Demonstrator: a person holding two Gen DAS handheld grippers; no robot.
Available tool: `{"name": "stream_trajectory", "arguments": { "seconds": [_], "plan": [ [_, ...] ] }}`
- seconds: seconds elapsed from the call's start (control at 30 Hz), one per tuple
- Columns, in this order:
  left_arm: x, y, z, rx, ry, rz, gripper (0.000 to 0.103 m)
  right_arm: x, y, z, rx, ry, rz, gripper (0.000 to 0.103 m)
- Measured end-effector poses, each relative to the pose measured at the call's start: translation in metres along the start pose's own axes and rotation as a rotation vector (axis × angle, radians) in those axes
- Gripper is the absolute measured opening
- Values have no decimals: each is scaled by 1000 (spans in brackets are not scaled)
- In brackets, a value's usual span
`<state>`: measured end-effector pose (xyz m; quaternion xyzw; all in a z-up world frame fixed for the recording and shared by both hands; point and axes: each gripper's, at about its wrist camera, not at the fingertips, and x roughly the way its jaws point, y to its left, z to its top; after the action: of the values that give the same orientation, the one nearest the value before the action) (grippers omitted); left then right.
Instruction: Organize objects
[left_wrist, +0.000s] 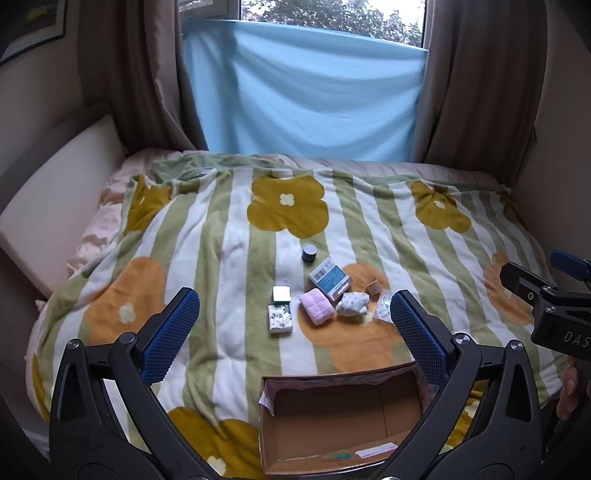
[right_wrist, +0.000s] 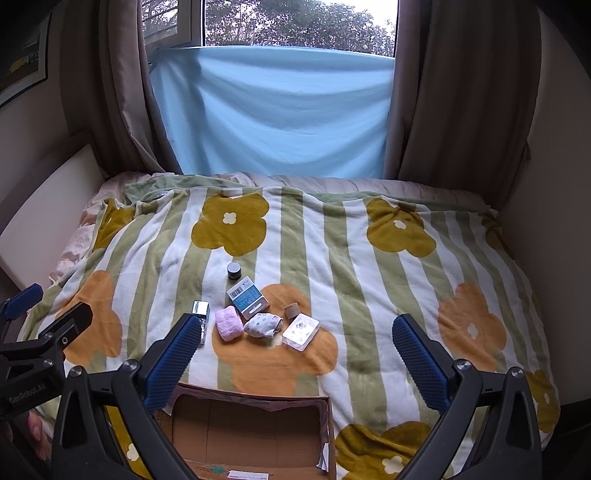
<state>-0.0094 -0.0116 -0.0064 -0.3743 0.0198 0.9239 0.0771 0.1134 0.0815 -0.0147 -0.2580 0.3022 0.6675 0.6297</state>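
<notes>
Left wrist view first: the left gripper (left_wrist: 291, 325) hangs over the bed with its blue fingers spread wide and nothing between them. Directly below it sits the open cardboard box (left_wrist: 417, 384), basically empty apart from a paper slip on its floor. Just past the box, on the flowered blanket (left_wrist: 221, 258), is the pile to sort: a dark jar (left_wrist: 309, 254), a blue-and-white carton (left_wrist: 330, 278), a rolled pink towel (left_wrist: 316, 305), a patterned pouch (left_wrist: 352, 303) and a small printed pack (left_wrist: 280, 319). Looks to me like nothing's been grabbed yet, so we're at the very start, picking a first item. The pink towel lies with its long axis running from near-right to far-left, so I'd pinch across the roll.

Right wrist view: the right gripper (right_wrist: 291, 347) is also wide open and empty, held above the near edge of the same cluster. From here the carton's long axis runs diagonally, barcode end pointing away and left. A clear flat packet (right_wrist: 301, 330) sits closest to this side, so it's probably the easiest reach, then a short carry back to the box.
</notes>
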Motion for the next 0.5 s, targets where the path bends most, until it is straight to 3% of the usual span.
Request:
{"name": "stream_trajectory", "arguments": {
  "seconds": [0.5],
  "plan": [
    [-1,4,-4,12,5,-14,102,0,3,1,6,1,-8,102]
  ]
}}
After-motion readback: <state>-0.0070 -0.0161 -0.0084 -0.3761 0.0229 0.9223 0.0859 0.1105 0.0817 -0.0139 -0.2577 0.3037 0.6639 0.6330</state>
